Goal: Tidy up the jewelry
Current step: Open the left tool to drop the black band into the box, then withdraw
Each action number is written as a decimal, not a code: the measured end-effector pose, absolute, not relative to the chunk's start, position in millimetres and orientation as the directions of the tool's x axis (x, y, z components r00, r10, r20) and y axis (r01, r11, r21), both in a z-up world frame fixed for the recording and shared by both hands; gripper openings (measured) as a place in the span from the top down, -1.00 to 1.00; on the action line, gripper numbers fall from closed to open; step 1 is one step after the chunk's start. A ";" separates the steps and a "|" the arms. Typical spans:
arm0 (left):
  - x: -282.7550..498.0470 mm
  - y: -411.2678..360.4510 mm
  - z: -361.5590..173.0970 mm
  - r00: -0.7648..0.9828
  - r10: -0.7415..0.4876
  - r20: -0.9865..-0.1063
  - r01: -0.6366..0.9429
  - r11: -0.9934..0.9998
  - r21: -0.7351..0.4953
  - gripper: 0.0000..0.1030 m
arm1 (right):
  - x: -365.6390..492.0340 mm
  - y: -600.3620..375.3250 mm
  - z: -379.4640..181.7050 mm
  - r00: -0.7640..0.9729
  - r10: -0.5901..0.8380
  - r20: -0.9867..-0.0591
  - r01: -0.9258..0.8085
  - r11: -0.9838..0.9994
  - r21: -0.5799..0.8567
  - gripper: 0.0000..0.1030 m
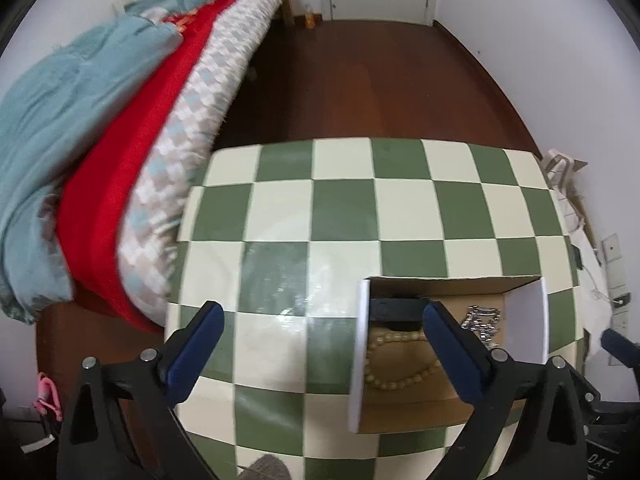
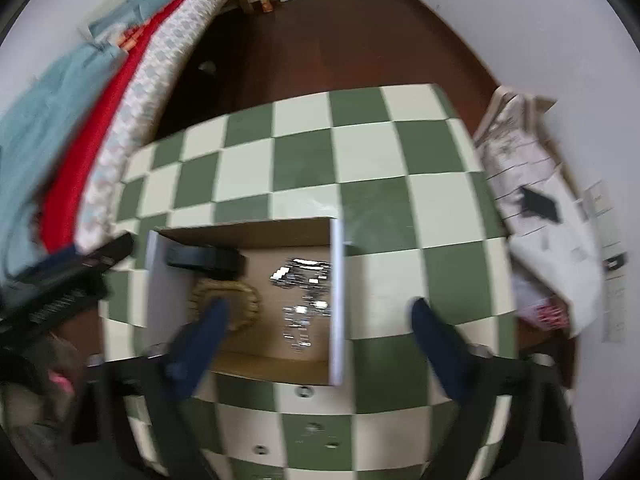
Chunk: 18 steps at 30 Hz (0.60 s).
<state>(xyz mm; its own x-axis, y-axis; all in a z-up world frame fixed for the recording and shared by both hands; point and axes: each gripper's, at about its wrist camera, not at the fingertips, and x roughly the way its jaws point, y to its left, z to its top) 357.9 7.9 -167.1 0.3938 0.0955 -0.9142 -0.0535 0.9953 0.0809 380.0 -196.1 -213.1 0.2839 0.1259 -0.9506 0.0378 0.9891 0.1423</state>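
Observation:
An open cardboard box (image 1: 408,408) with white side flaps sits on the green-and-cream checkered table (image 1: 344,208). Inside lie a beige bead necklace (image 1: 396,364), a silver chain (image 1: 482,320) and a black band (image 1: 396,306). My left gripper (image 1: 322,316) is open and empty above the table, its right finger over the box. In the right wrist view the box (image 2: 256,364) holds the bead necklace (image 2: 248,300), the silver chain (image 2: 306,288) and the black band (image 2: 204,260). My right gripper (image 2: 320,316) is open and empty above the box; this view is blurred.
A bed with teal, red and patterned blankets (image 1: 120,152) stands left of the table. Dark wood floor (image 1: 360,80) lies beyond, with a white door at the back. A printed cloth bag (image 2: 536,184) lies right of the table. The left gripper shows in the right wrist view (image 2: 60,280).

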 end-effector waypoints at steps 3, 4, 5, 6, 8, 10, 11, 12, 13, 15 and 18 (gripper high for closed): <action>346.9 10.9 -164.3 0.421 0.123 -0.899 -0.066 0.992 0.105 -0.99 | 371.8 -189.5 -217.0 0.274 0.062 -0.960 0.009 0.998 0.067 -0.97; 342.3 11.4 -163.9 0.428 0.134 -0.894 -0.068 0.991 0.115 -0.99 | 369.2 -188.3 -219.1 0.271 0.055 -0.961 0.002 0.998 0.058 -1.00; 339.5 11.6 -163.7 0.431 0.140 -0.891 -0.069 0.990 0.123 -0.99 | 366.2 -187.0 -221.3 0.268 0.051 -0.962 -0.003 0.999 0.052 -1.00; 335.7 11.6 -163.6 0.434 0.147 -0.889 -0.069 0.989 0.130 -0.99 | 363.4 -185.6 -223.1 0.267 0.043 -0.963 -0.004 0.999 0.044 -1.00; 328.7 11.7 -162.8 0.439 0.157 -0.885 -0.072 0.988 0.140 -0.99 | 358.1 -184.3 -224.8 0.271 0.037 -0.962 0.000 0.999 0.038 -1.00; 321.3 11.5 -161.5 0.446 0.173 -0.878 -0.074 0.985 0.156 -0.99 | 354.1 -183.3 -223.9 0.276 0.037 -0.960 0.004 0.999 0.039 -1.00; 317.9 11.8 -160.3 0.450 0.175 -0.876 -0.076 0.985 0.158 -0.99 | 352.1 -182.3 -222.6 0.281 0.035 -0.959 0.004 0.999 0.037 -1.00; 314.4 12.6 -158.8 0.452 0.174 -0.875 -0.077 0.985 0.155 -0.99 | 349.9 -182.0 -220.6 0.288 0.031 -0.957 0.005 0.999 0.034 -1.00; 311.2 13.1 -157.0 0.454 0.168 -0.875 -0.079 0.986 0.148 -0.99 | 347.8 -181.5 -218.5 0.294 0.028 -0.956 0.005 1.000 0.030 -1.00; 303.8 13.4 -151.0 0.465 0.167 -0.870 -0.083 0.986 0.145 -0.99 | 343.6 -180.4 -214.3 0.306 0.025 -0.952 0.006 1.000 0.028 -1.00; 293.2 12.6 -140.9 0.489 0.169 -0.856 -0.085 0.986 0.146 -0.99 | 336.2 -179.7 -206.4 0.325 0.023 -0.946 0.005 1.000 0.026 -1.00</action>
